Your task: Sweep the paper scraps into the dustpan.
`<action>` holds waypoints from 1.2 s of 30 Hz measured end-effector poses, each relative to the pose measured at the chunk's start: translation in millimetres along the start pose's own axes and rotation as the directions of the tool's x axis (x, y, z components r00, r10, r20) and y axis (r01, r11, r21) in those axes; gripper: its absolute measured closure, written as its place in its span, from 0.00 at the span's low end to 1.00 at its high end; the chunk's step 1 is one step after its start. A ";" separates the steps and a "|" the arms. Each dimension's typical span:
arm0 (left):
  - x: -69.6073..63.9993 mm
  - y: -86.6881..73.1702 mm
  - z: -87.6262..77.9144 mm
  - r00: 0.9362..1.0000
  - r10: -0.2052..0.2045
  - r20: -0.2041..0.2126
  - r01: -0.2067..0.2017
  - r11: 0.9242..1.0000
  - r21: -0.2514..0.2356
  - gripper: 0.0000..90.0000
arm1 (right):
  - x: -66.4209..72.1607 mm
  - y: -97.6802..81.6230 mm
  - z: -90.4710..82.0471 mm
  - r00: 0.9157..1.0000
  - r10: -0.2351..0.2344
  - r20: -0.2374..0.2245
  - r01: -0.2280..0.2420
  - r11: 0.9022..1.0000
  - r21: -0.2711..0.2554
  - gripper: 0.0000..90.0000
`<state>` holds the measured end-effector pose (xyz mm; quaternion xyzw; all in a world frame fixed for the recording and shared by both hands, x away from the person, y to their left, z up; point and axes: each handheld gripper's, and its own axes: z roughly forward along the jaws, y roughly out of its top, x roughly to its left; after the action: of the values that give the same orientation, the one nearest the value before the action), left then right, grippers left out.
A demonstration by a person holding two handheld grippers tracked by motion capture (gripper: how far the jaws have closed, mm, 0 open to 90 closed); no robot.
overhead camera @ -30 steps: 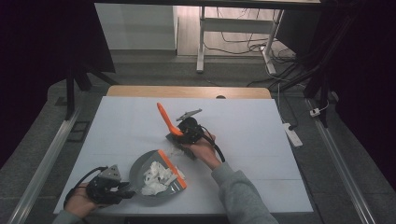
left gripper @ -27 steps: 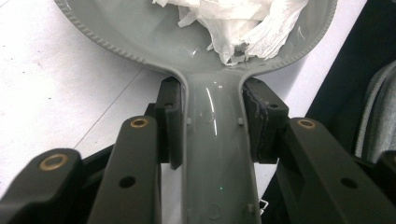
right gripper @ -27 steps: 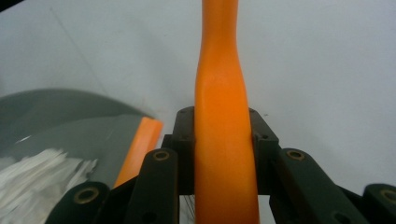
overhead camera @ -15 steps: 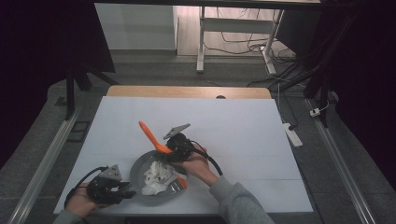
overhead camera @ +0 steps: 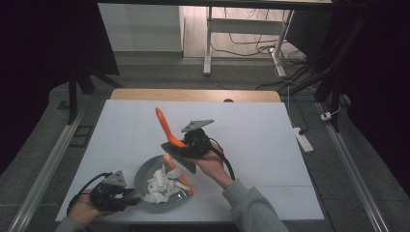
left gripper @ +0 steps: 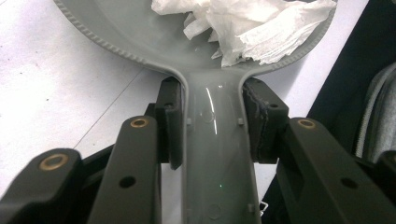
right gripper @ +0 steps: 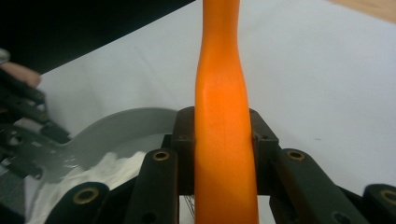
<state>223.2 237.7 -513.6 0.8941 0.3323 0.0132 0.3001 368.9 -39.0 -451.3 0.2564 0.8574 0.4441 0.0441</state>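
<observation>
From above: right gripper (overhead camera: 180, 151) over the grey dish (overhead camera: 145, 173) of crumpled tissue (overhead camera: 162, 186) at the table's (overhead camera: 251, 130) near edge. Left gripper view: pads pinching dish handle (left gripper: 215, 158). Right gripper view: pads clamped on orange brush handle (right gripper: 223, 140).

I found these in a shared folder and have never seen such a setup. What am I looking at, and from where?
No robot here: a person at a white table holds a hand-held gripper in each hand. One picture looks down from above the table; the other two come from cameras riding on the grippers, looking along their black jaws.

The left hand-held gripper is clamped on the handle of a grey pan that sits on the table with crumpled paper in it. The right hand-held gripper is clamped on the orange handle of a spatula, tilted over the pan with its handle pointing up and away. Another orange piece lies in the pan; I can't tell what it is.
</observation>
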 end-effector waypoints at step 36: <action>0.9 -0.3 1.2 1.000 -0.004 0.001 0.004 1.000 0.003 0.68 | 7.6 6.8 5.1 1.000 -0.013 0.019 0.013 1.000 0.007 0.78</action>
<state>224.0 237.8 -514.9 0.8938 0.3340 0.0117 0.2990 366.6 -28.4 -447.9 0.2551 0.8602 0.4382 0.0541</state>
